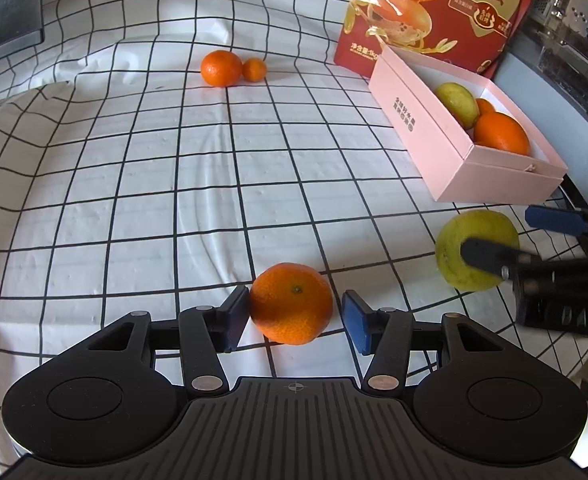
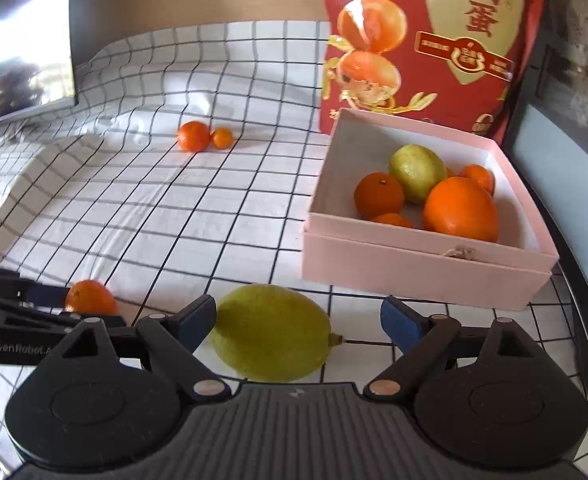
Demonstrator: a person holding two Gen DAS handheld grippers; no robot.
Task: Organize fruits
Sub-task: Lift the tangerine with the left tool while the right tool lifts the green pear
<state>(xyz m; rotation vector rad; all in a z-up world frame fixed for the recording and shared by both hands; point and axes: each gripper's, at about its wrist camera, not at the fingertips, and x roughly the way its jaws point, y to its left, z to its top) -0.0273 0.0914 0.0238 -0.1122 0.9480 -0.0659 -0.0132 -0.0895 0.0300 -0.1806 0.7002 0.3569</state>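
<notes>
The red bag [image 2: 433, 40] behind the pink box [image 1: 433, 148] bore large gold Chinese characters, "鹅蛋" among them, and small white print reading "1kg" near its lower edge. The box's long side carried small dark Chinese print, too fine to read. The left gripper [image 2: 26, 312] body showed "GenRobot.A".

- Both views are bright, in daylight; the shadows are soft.
- The grid lines of the checked cloth [image 1: 174, 184] bend strongly at the edges, from the fisheye.
- The monitor [image 2: 22, 56] shows glare.
- The far background is slightly blurred.
</notes>
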